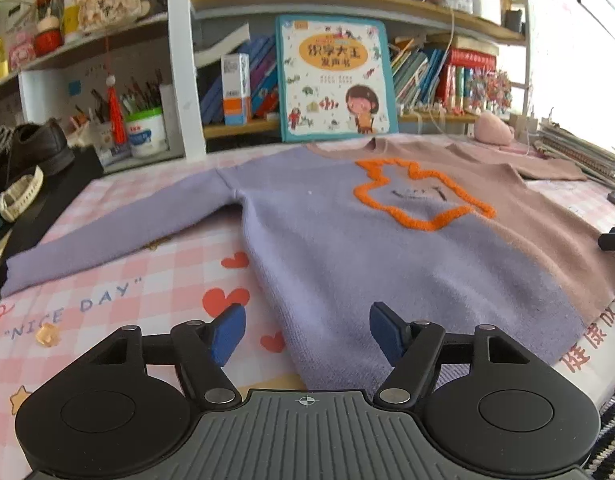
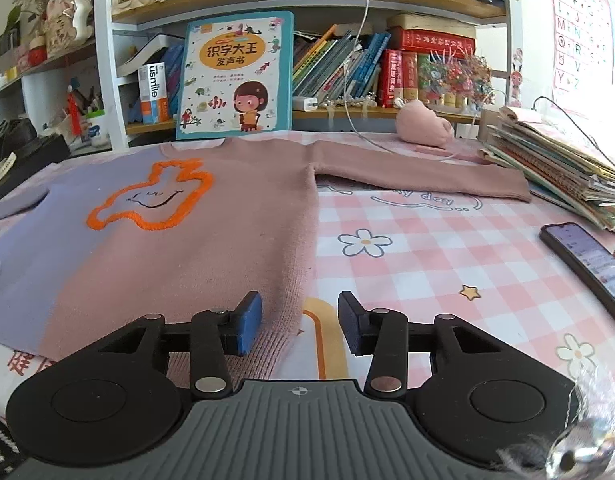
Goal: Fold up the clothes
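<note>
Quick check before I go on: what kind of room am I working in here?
Likely a child's study corner at home: packed bookshelves, a picture book propped upright, and a pink checked tablecloth under the sweater.

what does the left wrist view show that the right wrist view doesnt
Only the left wrist view: the sweater's full purple sleeve, the "NICE DAY" print and the open left gripper.

Only the right wrist view: the pink sleeve's cuff, a phone, the whole notebook stack and the open right gripper.

Both: the flat two-tone sweater with its orange outline, and the picture book.

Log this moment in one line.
sweater flat, unfolded | left gripper open at hem | right gripper open at hem corner
</note>
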`<act>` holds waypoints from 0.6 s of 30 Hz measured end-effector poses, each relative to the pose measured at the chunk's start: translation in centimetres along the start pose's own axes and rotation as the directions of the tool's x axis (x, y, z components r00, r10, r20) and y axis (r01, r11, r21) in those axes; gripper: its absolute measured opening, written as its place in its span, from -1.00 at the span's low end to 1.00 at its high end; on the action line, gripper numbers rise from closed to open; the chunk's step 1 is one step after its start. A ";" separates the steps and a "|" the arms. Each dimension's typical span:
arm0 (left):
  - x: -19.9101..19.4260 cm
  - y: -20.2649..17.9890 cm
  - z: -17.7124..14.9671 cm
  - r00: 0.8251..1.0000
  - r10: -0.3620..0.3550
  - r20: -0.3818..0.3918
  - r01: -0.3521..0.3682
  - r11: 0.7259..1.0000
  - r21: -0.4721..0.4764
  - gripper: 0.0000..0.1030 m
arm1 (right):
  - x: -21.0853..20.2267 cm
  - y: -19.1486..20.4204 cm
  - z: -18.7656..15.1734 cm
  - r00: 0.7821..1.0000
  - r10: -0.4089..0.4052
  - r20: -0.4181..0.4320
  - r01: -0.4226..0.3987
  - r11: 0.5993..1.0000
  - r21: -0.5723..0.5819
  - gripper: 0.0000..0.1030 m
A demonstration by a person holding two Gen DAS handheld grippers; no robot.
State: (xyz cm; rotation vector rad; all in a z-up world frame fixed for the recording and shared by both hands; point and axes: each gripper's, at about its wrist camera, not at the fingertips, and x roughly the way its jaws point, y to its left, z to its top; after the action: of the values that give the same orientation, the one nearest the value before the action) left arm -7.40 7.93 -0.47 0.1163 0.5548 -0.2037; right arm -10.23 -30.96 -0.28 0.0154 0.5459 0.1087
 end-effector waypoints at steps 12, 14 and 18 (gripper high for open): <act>-0.9 -0.1 0.1 0.995 -0.001 0.104 -0.002 1.000 0.026 0.62 | -1.8 2.6 2.0 1.000 0.004 0.019 -0.004 1.000 -0.028 0.09; -0.9 0.2 0.2 0.993 -0.002 0.114 0.001 1.000 0.014 0.63 | -1.5 3.5 2.6 0.999 0.016 0.029 -0.015 0.999 -0.039 0.15; -1.2 0.7 0.1 0.992 0.002 0.129 -0.002 1.000 -0.003 0.64 | -0.9 5.2 3.8 0.999 0.029 0.041 -0.026 0.998 -0.053 0.16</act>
State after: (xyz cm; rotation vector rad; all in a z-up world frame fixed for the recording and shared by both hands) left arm -8.14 8.78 0.29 0.1002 0.4265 -0.2072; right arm -9.54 -25.84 3.71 -0.0262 0.5011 0.1492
